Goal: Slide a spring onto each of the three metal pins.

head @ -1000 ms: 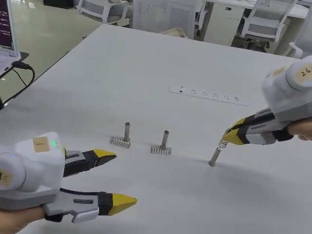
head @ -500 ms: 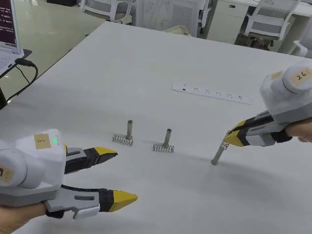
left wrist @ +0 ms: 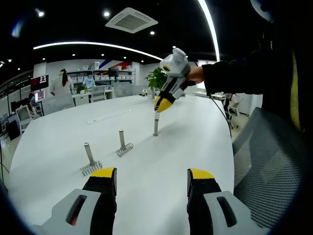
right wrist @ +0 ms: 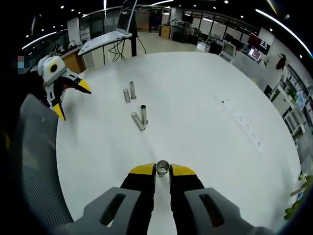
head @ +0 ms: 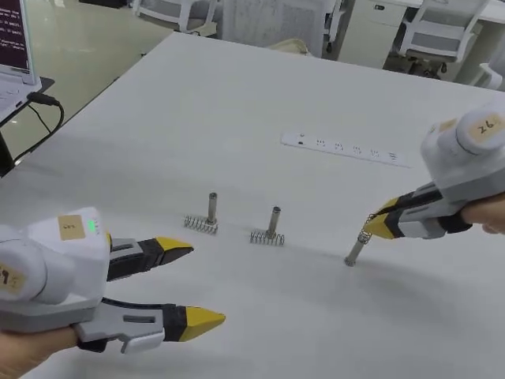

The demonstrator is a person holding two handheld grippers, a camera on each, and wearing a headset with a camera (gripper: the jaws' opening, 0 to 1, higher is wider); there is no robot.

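Lower than a second ago, the right tongs (head: 371,226) have carried the spring (head: 364,236) further down the leaning pin (head: 354,253), so less of its shaft shows. They pinch narrowly on that spring. The left tongs (head: 205,283) gape wide above the near tabletop (head: 237,118). To the left stand the middle pin (head: 274,220) and the left pin (head: 212,207), upright, with the middle spring (head: 267,238) and the left spring (head: 200,225) lying at their feet.

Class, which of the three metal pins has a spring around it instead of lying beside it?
The pin at the right claw: a spring rings its top. Beside the other two pins, the springs lie flat on the table.
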